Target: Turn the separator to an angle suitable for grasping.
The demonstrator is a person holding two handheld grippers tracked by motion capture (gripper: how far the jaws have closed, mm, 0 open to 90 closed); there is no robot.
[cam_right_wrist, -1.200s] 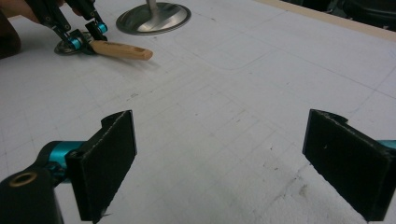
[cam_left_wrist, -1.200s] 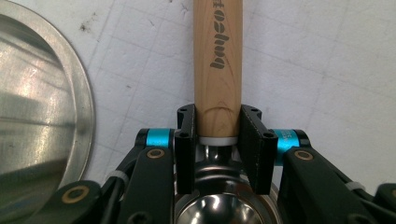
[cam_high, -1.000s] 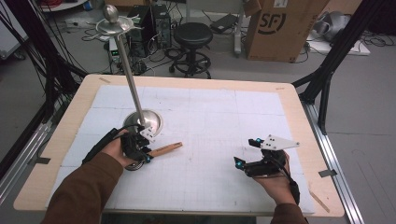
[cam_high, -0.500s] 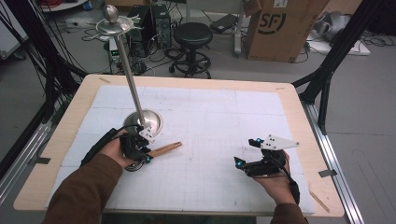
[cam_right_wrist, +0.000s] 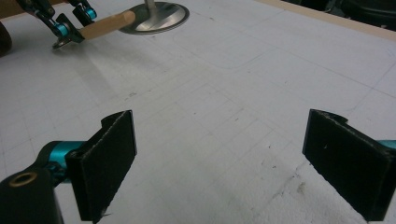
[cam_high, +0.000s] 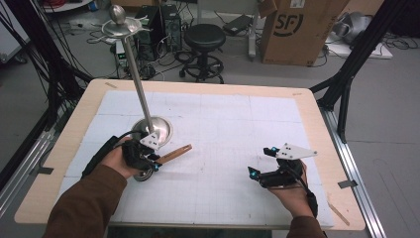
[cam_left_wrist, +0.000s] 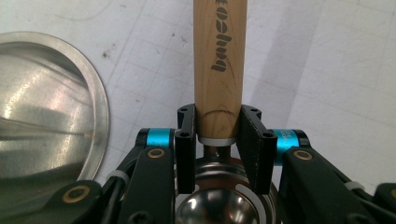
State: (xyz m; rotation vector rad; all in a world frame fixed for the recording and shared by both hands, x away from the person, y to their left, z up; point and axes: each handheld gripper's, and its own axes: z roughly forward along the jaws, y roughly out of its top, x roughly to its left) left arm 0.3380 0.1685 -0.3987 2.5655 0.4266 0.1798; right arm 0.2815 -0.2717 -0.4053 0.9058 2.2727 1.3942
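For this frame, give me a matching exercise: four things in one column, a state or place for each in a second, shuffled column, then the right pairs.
Things:
1. left gripper
2. right gripper
3. wooden handle
4. metal stand base

States or places:
A. wide open over bare mat, holding nothing
B. round and shiny, on the mat with a tall rod rising from it
C. clamped between two black fingers, with printed lettering on it
D. shut on a tool beside the metal disc

Pairs: 1-D, 2-A, 3-C, 4-B
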